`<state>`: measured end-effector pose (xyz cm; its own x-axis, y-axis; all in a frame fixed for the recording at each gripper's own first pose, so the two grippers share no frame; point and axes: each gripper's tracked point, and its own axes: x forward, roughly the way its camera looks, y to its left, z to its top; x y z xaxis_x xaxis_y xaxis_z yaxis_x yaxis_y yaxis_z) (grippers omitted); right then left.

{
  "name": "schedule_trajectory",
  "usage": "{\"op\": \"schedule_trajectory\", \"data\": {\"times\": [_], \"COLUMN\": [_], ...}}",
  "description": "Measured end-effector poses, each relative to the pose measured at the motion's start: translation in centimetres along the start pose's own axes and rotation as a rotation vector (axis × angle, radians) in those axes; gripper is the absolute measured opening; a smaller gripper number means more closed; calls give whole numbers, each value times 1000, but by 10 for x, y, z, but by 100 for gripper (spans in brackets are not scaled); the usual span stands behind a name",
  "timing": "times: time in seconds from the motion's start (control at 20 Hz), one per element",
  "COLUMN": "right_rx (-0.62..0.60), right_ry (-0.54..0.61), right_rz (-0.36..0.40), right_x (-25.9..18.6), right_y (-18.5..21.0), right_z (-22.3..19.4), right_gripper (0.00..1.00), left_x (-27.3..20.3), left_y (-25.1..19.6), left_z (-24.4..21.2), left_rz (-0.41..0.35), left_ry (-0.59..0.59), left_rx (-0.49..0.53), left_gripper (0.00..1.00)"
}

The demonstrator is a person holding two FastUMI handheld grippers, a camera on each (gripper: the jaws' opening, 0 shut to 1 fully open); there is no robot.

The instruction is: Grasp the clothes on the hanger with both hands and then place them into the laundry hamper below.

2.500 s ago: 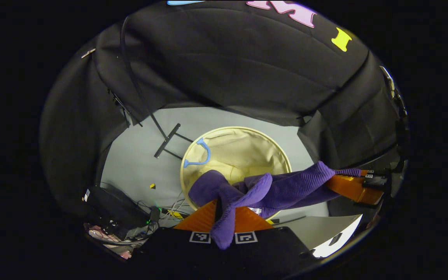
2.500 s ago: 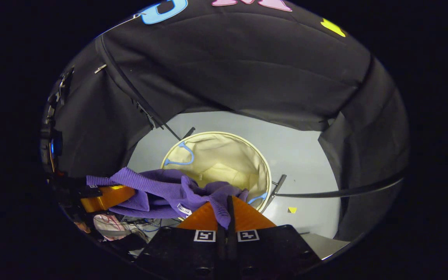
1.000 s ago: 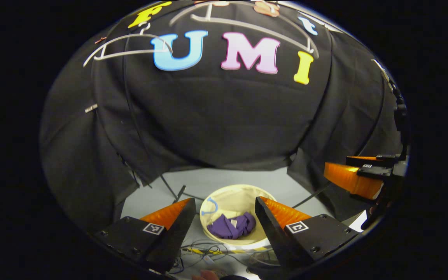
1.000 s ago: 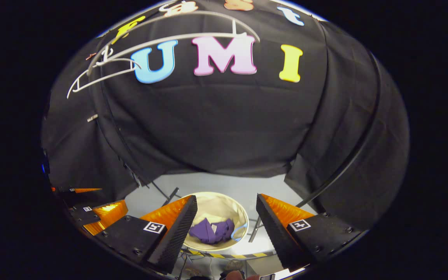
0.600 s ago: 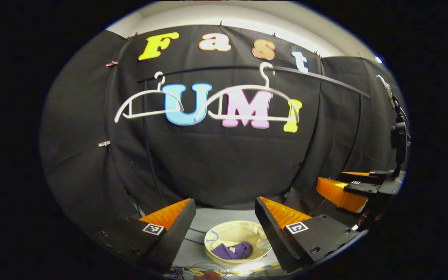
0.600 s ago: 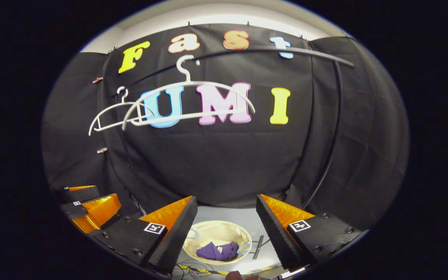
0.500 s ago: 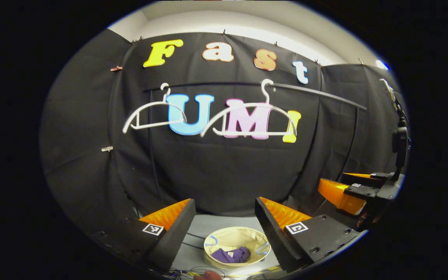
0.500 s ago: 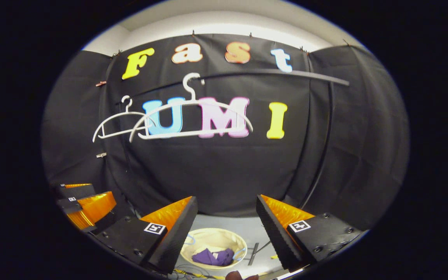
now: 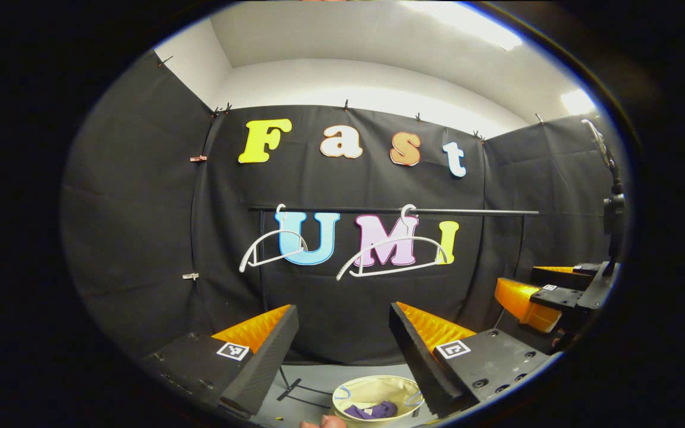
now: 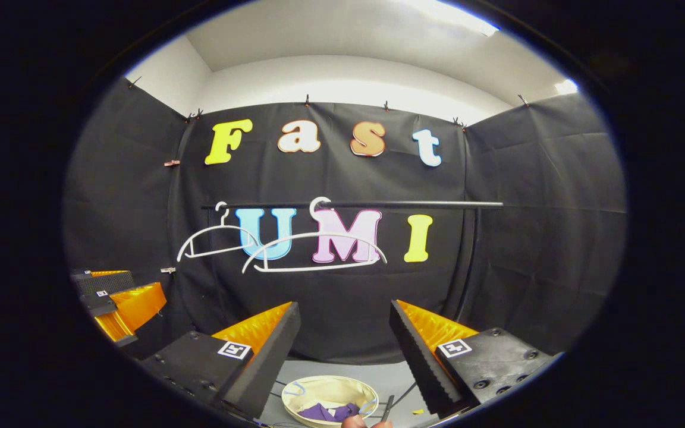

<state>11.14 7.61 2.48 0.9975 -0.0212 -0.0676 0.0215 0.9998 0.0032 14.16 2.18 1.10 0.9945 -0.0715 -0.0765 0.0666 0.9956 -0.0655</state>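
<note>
Both grippers empty; garment lies in the hamper.
My left gripper (image 9: 342, 348) and right gripper (image 10: 345, 348) are raised with fingers spread apart, gripping nothing; below, the purple garment (image 10: 324, 411) sits inside the cream laundry hamper (image 10: 319, 389); two white hangers (image 10: 313, 249) hang bare on the rail (image 10: 378, 205); I judge the task complete.

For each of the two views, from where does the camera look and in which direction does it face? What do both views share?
Left gripper view: rides on the left tool, facing the booth's back wall; its open orange-and-black fingers frame the bottom, and the right tool shows at right.
Right gripper view: rides on the right tool, facing the same wall; its open fingers show below, the left tool at left.
Shared: the two white plastic hangers on the black rail, and the round beige laundry hamper holding the purple garment.
</note>
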Motion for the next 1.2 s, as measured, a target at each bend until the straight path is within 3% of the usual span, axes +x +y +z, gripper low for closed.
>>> {"op": "schedule_trajectory", "data": {"times": [0.35,1.2], "right_rx": [15,-1], "right_ry": [-31,-45], "right_rz": [15,26], "right_x": [-16,-20], "right_y": [15,29], "right_z": [12,10], "right_gripper": [96,96], "left_x": [-24,-26], "left_y": [-6,-2], "left_z": [18,21], "left_rz": [-18,-42], "left_ry": [-44,-47], "left_rx": [40,8], "left_gripper": [98,98]}}
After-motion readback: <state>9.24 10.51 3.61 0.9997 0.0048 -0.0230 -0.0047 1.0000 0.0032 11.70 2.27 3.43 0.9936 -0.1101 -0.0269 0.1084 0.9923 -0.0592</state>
